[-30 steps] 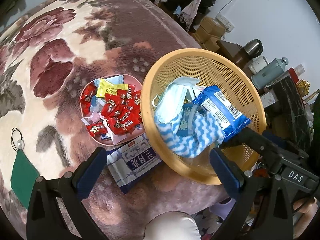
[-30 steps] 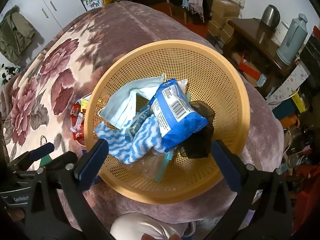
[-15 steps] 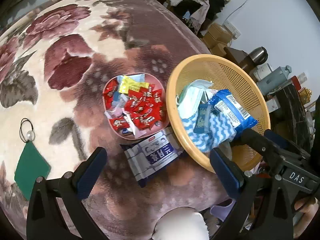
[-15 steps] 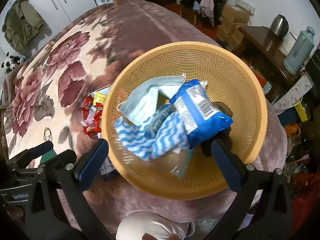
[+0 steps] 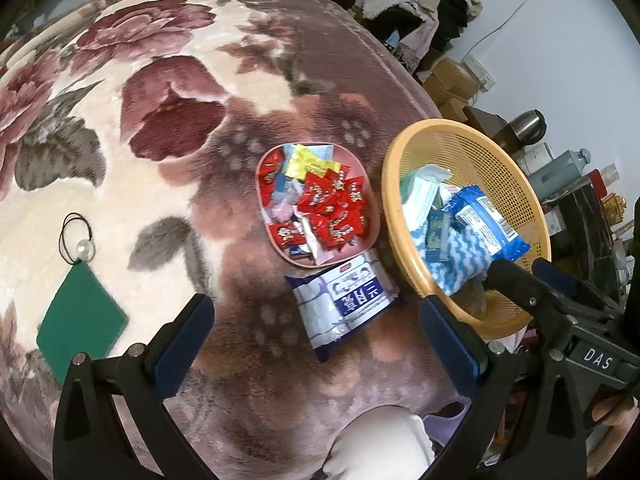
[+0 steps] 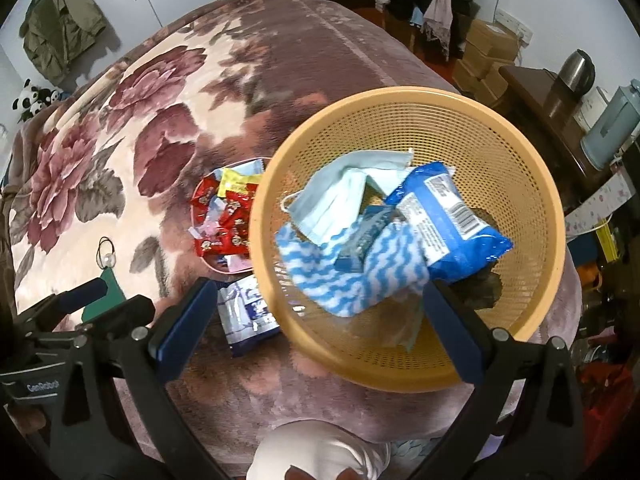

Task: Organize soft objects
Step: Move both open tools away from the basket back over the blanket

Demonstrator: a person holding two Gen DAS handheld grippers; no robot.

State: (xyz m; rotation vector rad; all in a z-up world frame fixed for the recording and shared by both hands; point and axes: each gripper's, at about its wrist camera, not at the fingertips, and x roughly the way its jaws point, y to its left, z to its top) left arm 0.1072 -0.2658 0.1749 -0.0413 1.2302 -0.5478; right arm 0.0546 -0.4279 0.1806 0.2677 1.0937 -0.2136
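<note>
The orange mesh basket (image 6: 532, 200) sits near the edge of a floral blanket (image 5: 168, 184) and holds the soft things already gathered: one pale blue face mask (image 6: 340, 196), one blue-and-white wavy-striped cloth (image 6: 360, 280), one blue snack packet (image 6: 444, 232) with a barcode facing up, and one small dark blue sachet (image 6: 360, 236) lying on the cloth (something clear and crumpled lies under the cloth, too vague to name). Just left of the basket, touching or nearly touching its rim, is one pink dish (image 5: 372, 216) heaped with wrapped candies (image 5: 332, 212), mostly red with one yellow among them; they overlap too much to count. In front of the dish, close beside the basket, one blue-and-white tissue pack (image 5: 348, 300) lies flat on the blanket. Well to the left of the basket are one green card (image 5: 80, 320) and one black hair tie (image 5: 76, 236) with a pearl bead, the tie touching the card's upper corner. The left gripper (image 5: 316, 336) hangs over the tissue pack, jaws spread wide and empty. The right gripper (image 6: 320, 324) hovers above the basket's near rim, jaws likewise parted, grasping nothing.
</note>
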